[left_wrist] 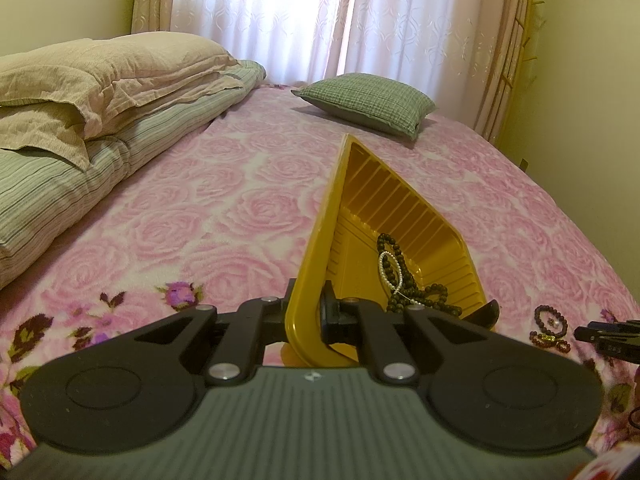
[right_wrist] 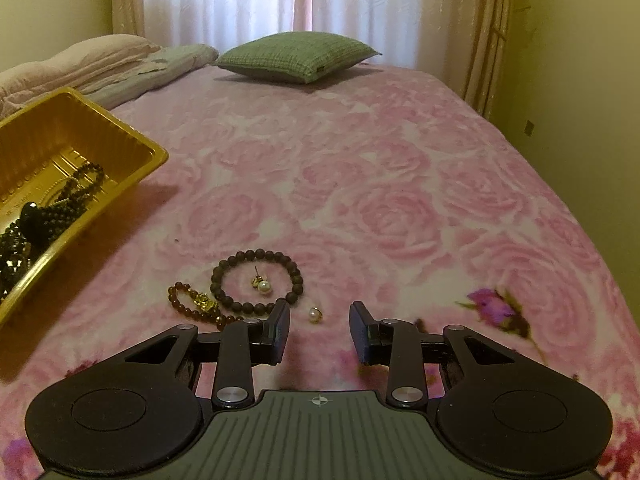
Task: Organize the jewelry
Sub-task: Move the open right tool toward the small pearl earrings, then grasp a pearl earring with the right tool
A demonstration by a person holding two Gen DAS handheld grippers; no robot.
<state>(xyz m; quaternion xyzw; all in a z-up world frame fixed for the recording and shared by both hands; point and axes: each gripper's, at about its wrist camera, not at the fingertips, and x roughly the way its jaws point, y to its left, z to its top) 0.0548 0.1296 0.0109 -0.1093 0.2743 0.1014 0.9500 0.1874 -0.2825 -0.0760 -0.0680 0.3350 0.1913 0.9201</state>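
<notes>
Tray: the gold plastic tray (left_wrist: pixel 384 216) is held tilted off the bed at the left of the scene, its near rim clamped; in the right wrist view the tray (right_wrist: pixel 120 136) hangs above its own shadow
Tray contents: a long dark bead strand (left_wrist: pixel 412 284) and a small white pearl loop (left_wrist: pixel 390 270) are gathered at the low near end
Loose pieces: a dark bead bracelet (right_wrist: pixel 256 280) lies on the pink rose blanket (right_wrist: pixel 400 200) just beyond the right gripper, with a pearl stud earring (right_wrist: pixel 262 285) inside its ring; an amber bead bracelet with a gold charm (right_wrist: pixel 200 304) touches it on the left; a second pearl earring (right_wrist: pixel 315 314) lies nearest, apart from the rest
Risk, tray: the collected strands could be spilled over the low rim if the tilt is steepened, since only one edge is gripped
Risk, earring: the small round stud could be pushed into the soft pile or rolled away by a pad landing off-centre; the bracelet under the left pad could be dragged along
Left gripper (left_wrist: pixel 306 320): jaws closed narrow on the tray rim, one pad outside the wall and one inside
Right gripper (right_wrist: pixel 320 330): jaws spread wide, nothing held; the near earring is seen between the pads, the left pad (right_wrist: pixel 280 330) overlaps the dark bracelet's near edge, contact cannot be told
Surroundings: a green checked cushion (right_wrist: pixel 298 56) at the far end, folded bedding (left_wrist: pixel 100 92) far left
</notes>
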